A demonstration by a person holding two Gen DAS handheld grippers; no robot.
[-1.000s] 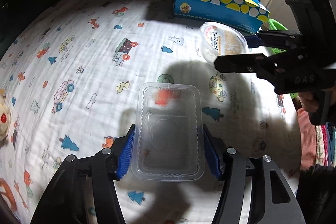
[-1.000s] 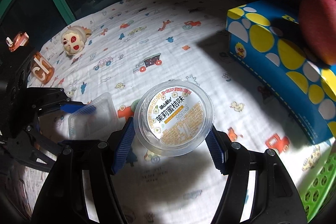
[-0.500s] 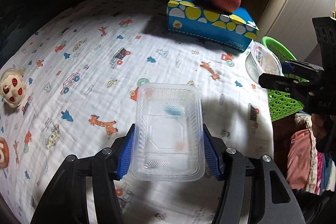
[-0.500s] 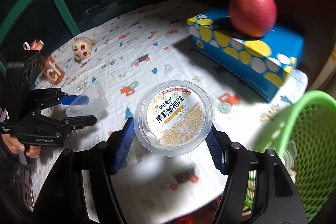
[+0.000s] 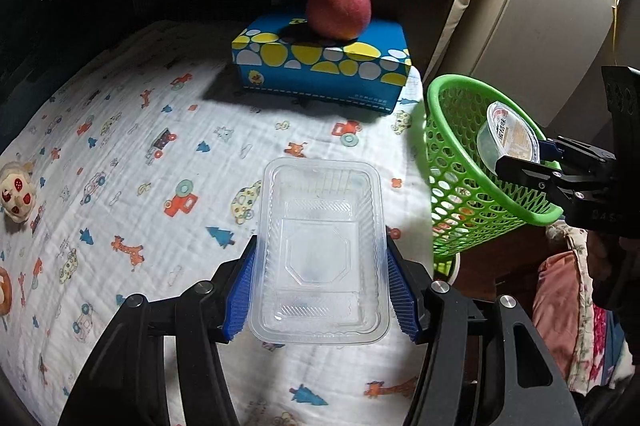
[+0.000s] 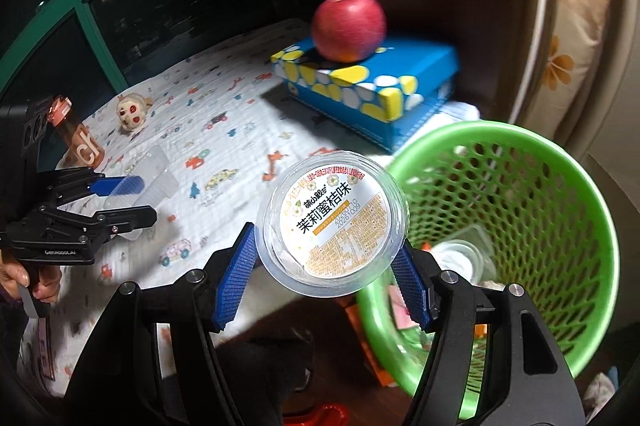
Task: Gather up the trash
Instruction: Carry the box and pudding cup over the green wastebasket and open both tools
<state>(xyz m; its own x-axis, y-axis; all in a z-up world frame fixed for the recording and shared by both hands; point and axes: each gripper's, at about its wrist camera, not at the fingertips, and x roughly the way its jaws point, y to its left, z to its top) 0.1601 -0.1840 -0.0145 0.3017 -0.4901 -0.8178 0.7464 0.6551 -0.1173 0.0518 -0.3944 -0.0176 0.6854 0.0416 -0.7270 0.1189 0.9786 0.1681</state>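
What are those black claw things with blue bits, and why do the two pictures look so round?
They are tongs that a person squeezes, one in each hand. A tiny wide-eye camera rides on each, which bends the picture round. The left tongs grip a clear plastic tray. The right tongs grip a round jelly cup beside the green basket, where trash goes. Each camera also sees the other tongs. On the cartoon cloth sit a blue box with a red apple on top, and a small toy.
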